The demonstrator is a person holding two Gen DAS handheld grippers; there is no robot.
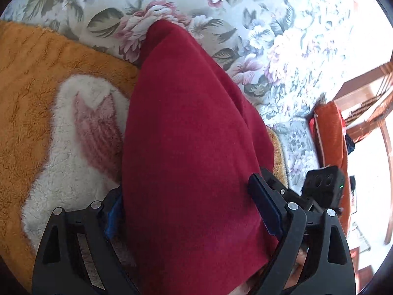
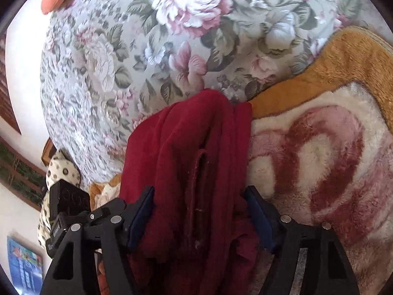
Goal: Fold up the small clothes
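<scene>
lying between both wide-open claws, left claw (image 1: pixel 189 211) and right claw (image 2: pixel 199 211), red cloth (image 1: pixel 191 127) reaches ahead onto floral bedspread (image 1: pixel 282 36), free beyond its edge.

Grey floral-printed bedspread (image 1: pixel 245 12) beneath a fluffy orange blanket with white and pink heart patch (image 2: pixel 319 159); wooden chair frame (image 1: pixel 378 103) washed in bright daylight.

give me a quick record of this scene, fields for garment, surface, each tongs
garment: dark red cloth, bunched lengthwise
surface: orange and white plush blanket with a pink heart, over a floral cover
left tongs: open, the cloth lying between the pads
right tongs: open, the cloth between the pads
fold: not yet neat
</scene>
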